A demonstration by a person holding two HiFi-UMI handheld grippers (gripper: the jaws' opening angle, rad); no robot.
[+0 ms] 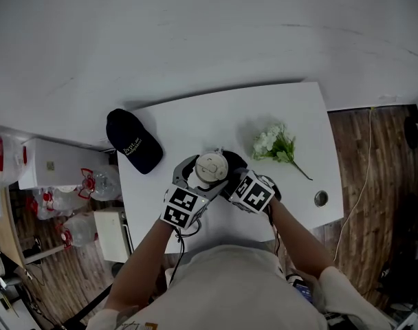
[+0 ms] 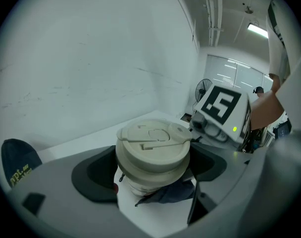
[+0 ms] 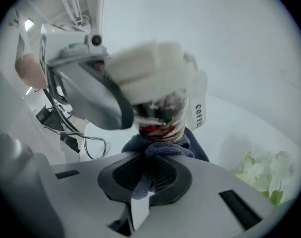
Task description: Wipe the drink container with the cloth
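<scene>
A drink cup (image 1: pixel 212 166) with a cream lid (image 2: pixel 151 142) and a clear body (image 3: pixel 163 117) marked COFFEE stands upright on the white table (image 1: pixel 195 126). My left gripper (image 2: pixel 153 170) is shut on the cup just under the lid, its dark pads on both sides. My right gripper (image 3: pixel 144 175) is shut on a dark blue cloth (image 3: pixel 160 148), which is pressed against the cup's lower body. The cloth (image 2: pixel 173 192) also shows below the cup in the left gripper view. In the head view both grippers meet at the cup, left (image 1: pixel 188 196) and right (image 1: pixel 247 188).
A dark navy cap (image 1: pixel 133 141) lies at the table's left edge. A white flower sprig (image 1: pixel 278 145) lies to the right of the cup, also seen as flowers (image 3: pixel 262 175). A small round thing (image 1: pixel 321 198) sits near the right front corner. Clutter and bottles (image 1: pixel 85 205) stand on the floor at left.
</scene>
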